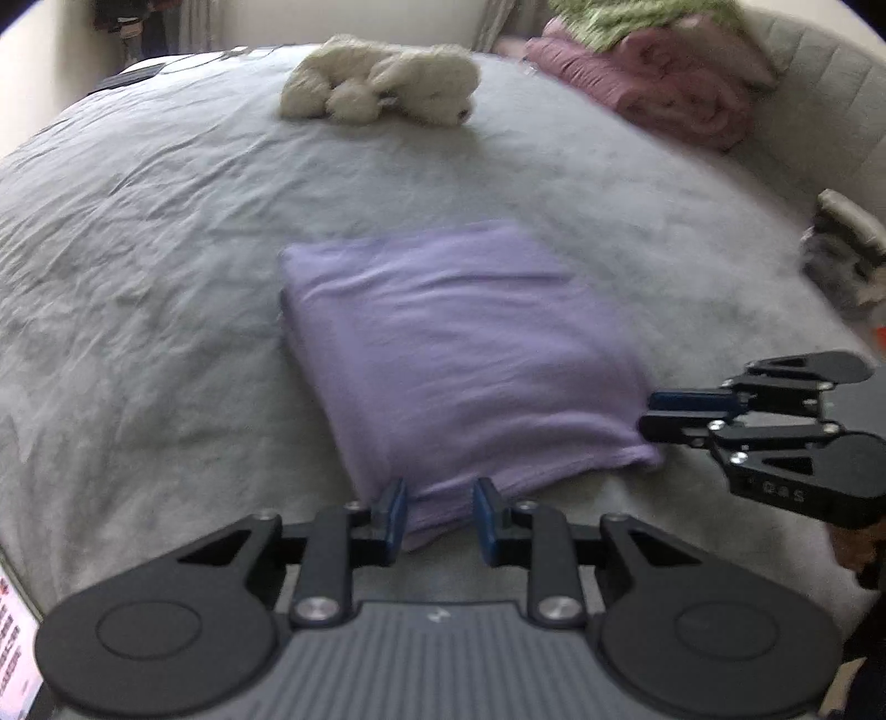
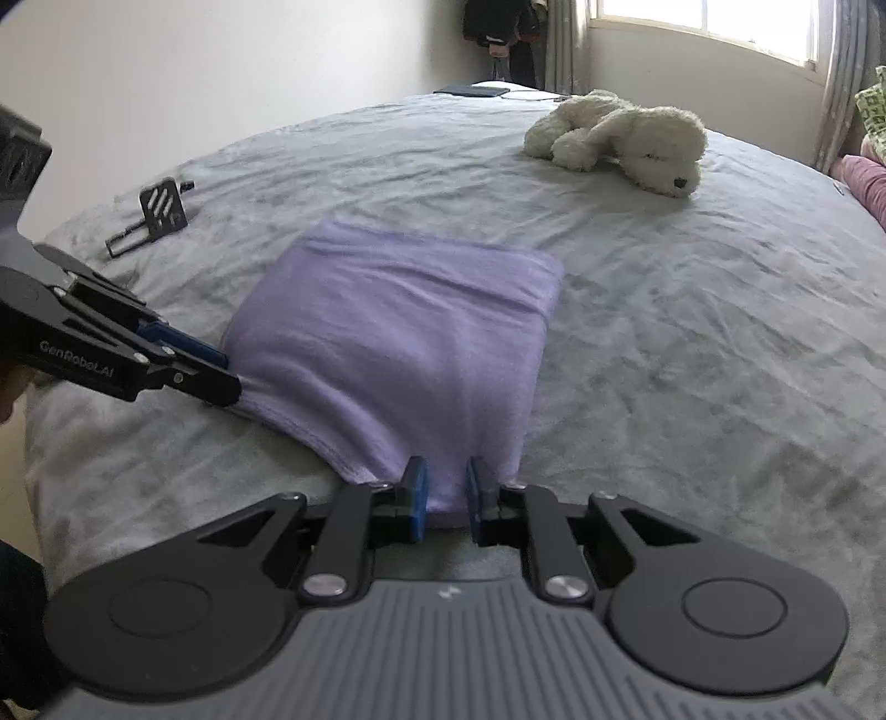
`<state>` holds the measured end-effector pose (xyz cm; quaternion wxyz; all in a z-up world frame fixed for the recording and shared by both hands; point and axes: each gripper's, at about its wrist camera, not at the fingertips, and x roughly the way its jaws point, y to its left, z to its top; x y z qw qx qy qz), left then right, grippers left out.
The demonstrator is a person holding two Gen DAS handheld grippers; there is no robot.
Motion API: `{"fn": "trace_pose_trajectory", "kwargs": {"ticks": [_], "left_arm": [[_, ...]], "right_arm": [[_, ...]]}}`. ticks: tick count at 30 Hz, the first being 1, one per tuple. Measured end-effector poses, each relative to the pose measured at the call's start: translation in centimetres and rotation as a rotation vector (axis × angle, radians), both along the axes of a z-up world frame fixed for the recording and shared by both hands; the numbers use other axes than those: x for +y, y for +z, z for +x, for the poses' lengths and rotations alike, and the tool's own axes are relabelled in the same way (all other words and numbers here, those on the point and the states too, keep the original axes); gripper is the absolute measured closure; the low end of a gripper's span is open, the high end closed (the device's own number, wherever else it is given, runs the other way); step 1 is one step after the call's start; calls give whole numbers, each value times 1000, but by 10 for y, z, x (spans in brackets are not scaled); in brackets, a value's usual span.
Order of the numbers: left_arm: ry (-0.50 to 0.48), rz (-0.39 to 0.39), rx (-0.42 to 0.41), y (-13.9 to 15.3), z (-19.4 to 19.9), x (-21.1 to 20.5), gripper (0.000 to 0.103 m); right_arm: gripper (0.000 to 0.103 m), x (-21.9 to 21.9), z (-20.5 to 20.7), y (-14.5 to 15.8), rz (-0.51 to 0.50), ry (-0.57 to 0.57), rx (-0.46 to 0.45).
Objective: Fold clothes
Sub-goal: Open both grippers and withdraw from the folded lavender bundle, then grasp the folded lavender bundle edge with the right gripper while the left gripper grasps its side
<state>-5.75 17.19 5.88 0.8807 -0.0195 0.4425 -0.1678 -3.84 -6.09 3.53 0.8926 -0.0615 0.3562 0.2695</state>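
— Biggest first?
— Rumpled grey bed cover (image 1: 138, 277), filling both views from edge to edge. At the far right corner, a heaped pink blanket (image 1: 664, 94) with a green patterned cloth (image 1: 637, 16) on top, against the padded headboard.

— And the task's thing?
— Folded lilac garment (image 2: 387, 332), lying flat on the near middle of the cover as a neat rectangle, near edge close to the mattress side. Well beyond it, toward the far end, a white plush dog (image 2: 620, 144) sprawled on its belly.

— Left gripper (image 1: 437, 520)?
— At the garment's near corner. Blue pads apart, with the layered corner lying between them. Pressing or only flanking the cloth, cannot tell. From the right wrist, seen side-on with its tip touching that same corner.

— Right gripper (image 2: 446, 504)?
— At the other near corner. Pads closer together, lilac cloth filling the whole gap and drawn up toward them in soft creases; clamped on the garment's hem, by the look of it. From the left wrist, seen edge-on just beside the corner's pointed tip.

— Anything smaller?
— Black slotted metal bracket (image 2: 160, 213) resting on the cover to the left of the garment, well apart from it. Farther back, something flat and dark (image 2: 470, 90) near the bed's far edge, too small to make out.
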Motion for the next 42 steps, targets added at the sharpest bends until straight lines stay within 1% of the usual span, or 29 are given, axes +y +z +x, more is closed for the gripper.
{"fn": "trace_pose_trajectory", "kwargs": {"ticks": [2,5,7,10,11,14,17,19,20,22,23,26,27,30,32,39,42], "left_arm": [[9,-68,-22,9,0,8,74],[77,-117,-39,14,6,20,74],[109,-124,-48,13,11,22,74],[133,-125,-67,12,21,16,74],[122,-124,-70,12,24,12,74],[92,-112,-80,9,29,-1,75],[19,-144,-92,7,27,-21,74],[-45,-153,-104,7,26,-38,74],[-61,-148,-98,4,26,-46,74],[-93,-138,-85,0,28,-60,74],[-105,-129,-74,-4,29,-67,74],[-112,-50,-14,-20,34,-79,76],[-115,-28,0,-24,35,-82,76],[-126,-13,-2,-23,33,-84,76],[-126,-10,3,-24,34,-84,76],[-134,16,-2,-27,34,-87,76],[-134,10,-7,-26,33,-86,76]], "right_arm": [[80,-9,2,12,43,-12,-16],[80,-16,18,19,85,-47,-25],[80,-18,32,20,113,-60,-24],[80,-15,55,17,169,-54,6],[80,-14,64,15,184,-58,20],[79,-25,98,10,291,-147,115],[71,-42,133,0,412,-194,244],[71,-44,144,-5,418,-195,267],[71,-45,150,-7,419,-194,277],[71,-48,157,-13,452,-169,308],[74,-49,160,-16,463,-161,329],[87,-49,165,-25,474,-130,355],[89,-49,166,-26,478,-124,355],[91,-48,171,-27,498,-111,346],[92,-45,174,-27,499,-85,325],[95,-39,178,-18,471,-77,238],[97,-35,180,-21,432,-76,226]]}}
